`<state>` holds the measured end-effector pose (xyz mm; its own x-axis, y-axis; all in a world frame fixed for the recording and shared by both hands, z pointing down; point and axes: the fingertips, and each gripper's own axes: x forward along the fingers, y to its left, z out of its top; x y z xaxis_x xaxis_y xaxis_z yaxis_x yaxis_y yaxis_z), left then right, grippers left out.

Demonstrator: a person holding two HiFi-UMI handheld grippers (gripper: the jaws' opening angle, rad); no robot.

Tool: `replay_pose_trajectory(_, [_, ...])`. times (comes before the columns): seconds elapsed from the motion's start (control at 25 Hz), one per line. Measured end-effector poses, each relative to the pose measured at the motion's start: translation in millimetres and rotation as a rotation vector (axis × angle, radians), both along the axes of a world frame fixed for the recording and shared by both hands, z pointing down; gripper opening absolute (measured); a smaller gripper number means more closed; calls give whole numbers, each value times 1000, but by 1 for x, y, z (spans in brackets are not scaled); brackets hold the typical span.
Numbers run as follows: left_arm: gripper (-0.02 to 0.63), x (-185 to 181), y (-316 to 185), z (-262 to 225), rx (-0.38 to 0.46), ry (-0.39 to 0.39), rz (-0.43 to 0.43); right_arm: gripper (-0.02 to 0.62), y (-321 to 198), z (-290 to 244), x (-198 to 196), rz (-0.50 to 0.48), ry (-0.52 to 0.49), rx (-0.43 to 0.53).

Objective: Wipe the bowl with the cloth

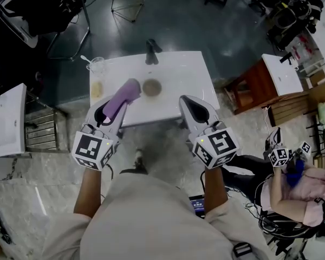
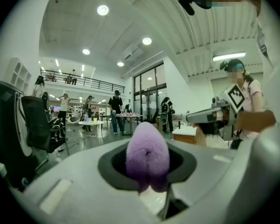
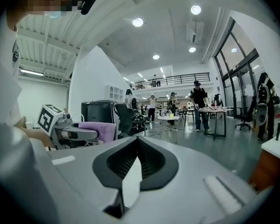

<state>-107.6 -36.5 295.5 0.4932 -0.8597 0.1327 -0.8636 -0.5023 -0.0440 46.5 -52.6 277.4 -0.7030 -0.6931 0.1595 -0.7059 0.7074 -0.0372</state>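
Bowl (image 1: 151, 86) upper centre of head view, on white bench (image 1: 181, 72). Purple cloth (image 1: 127, 91) just left of bowl in frame, clenched in jaws of your left gripper (image 1: 118, 108). Your right gripper (image 1: 188, 104) lower right of bowl, jaws pressed together, nothing between. Cup (image 1: 97, 65) at bench's left end.

Wearer in a pale beige short-sleeved shirt (image 1: 146, 221). Left gripper (image 1: 123, 101) and right gripper (image 1: 188, 104): smooth light-grey shells tapering toward the front, with dark ribbed lining round the jaw opening. Each carries a white cube at the rear with black square markers on its faces: left cube (image 1: 92, 150), right cube (image 1: 216, 148).
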Motion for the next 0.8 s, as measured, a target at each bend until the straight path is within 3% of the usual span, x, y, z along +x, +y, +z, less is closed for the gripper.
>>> replay_pose_trajectory(0.28, [97,-24,-35,17,-38,-11,-35,6,-31,16,-20,-12,16,-30])
replay_pose_trajectory(0.56, [98,-37,-48,35,-66,24,27,6,-51,32,-36,19,53,-53])
replay_pose_trajectory(0.8, [98,-47,-57,50,-114,28,34,8,-69,61,-60,-14,121,-113])
